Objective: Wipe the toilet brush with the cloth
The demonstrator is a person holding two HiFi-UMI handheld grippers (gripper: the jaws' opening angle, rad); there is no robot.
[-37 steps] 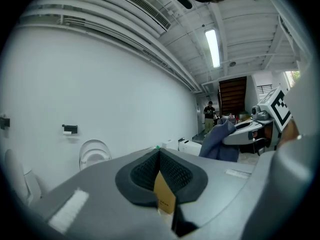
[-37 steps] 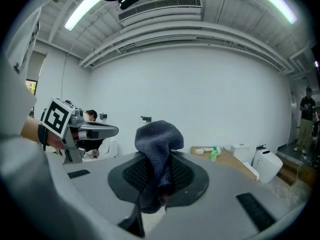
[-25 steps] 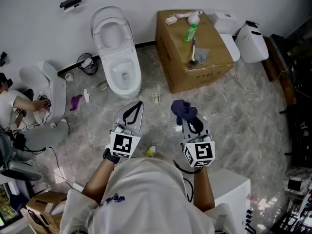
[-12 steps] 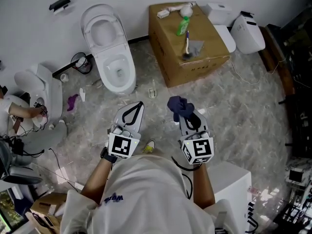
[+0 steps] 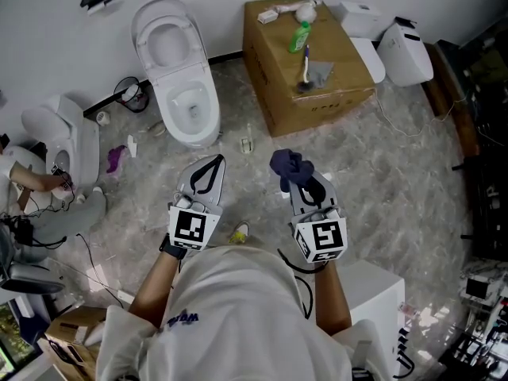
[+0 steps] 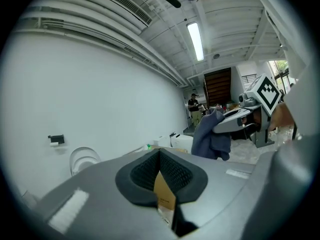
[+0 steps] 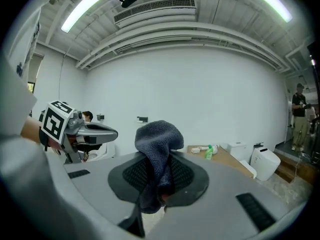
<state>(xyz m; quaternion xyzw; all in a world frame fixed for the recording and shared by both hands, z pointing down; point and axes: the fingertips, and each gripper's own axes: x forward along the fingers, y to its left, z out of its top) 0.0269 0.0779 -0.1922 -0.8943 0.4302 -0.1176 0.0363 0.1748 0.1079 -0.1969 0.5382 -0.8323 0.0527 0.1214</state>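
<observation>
The person stands in the middle of the marbled floor with both tools held out low in front, side by side but apart. The right claw is clamped on a dark blue terry cloth, which is bunched and stands up out of the pads with a tail hanging below. It looks pinched at the middle so that a soft wad is free to rub with.

The left claw is drawn together, pads meeting, with nothing of the task in it. A thin tan sliver shows in the slit between the pads. I cannot tell whether it is something nipped there or only what lies beyond.

The thing to be wiped is well apart from both, on the far side. On top of the brown cardboard box lies what I take for the slim toilet brush with a purple handle and dark head. It lies flat with a crumpled grey rag just to its right and a green plastic bottle just beyond it. A white ceramic toilet stands to the left of the box.

By my reckoning the wiping has not begun. The cloth is ready in one tool, and the other looks kept free to take the brush by its handle, so the person must first close on the box.
</observation>
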